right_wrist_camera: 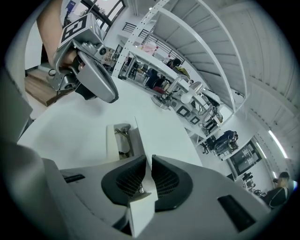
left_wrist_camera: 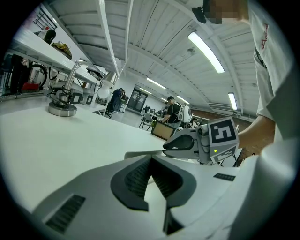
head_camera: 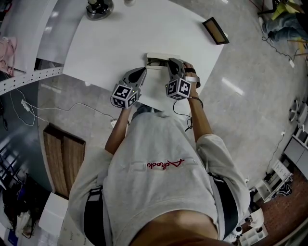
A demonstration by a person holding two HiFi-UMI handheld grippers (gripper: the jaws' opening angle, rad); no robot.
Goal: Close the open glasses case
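Note:
The white glasses case (head_camera: pixel 155 59) lies open near the table's front edge, between my two grippers. In the right gripper view its tray (right_wrist_camera: pixel 111 143) holds glasses (right_wrist_camera: pixel 124 137), and the thin white lid (right_wrist_camera: pixel 140 140) stands up on edge. My right gripper (right_wrist_camera: pixel 146 164) is shut on that lid's edge, and from above it (head_camera: pixel 172 63) sits at the case's right end. My left gripper (head_camera: pixel 142 73) hovers just left of the case, its pads meeting at the tips (left_wrist_camera: pixel 150 160) with nothing seen between them. The lid's edge (left_wrist_camera: pixel 140 153) shows beyond them.
A white table (head_camera: pixel 125 33) carries a round metal stand base (head_camera: pixel 98 7) at the far left and a dark framed tablet (head_camera: pixel 215 30) at the far right. Cables trail over the floor (head_camera: pixel 57 108) left of the person.

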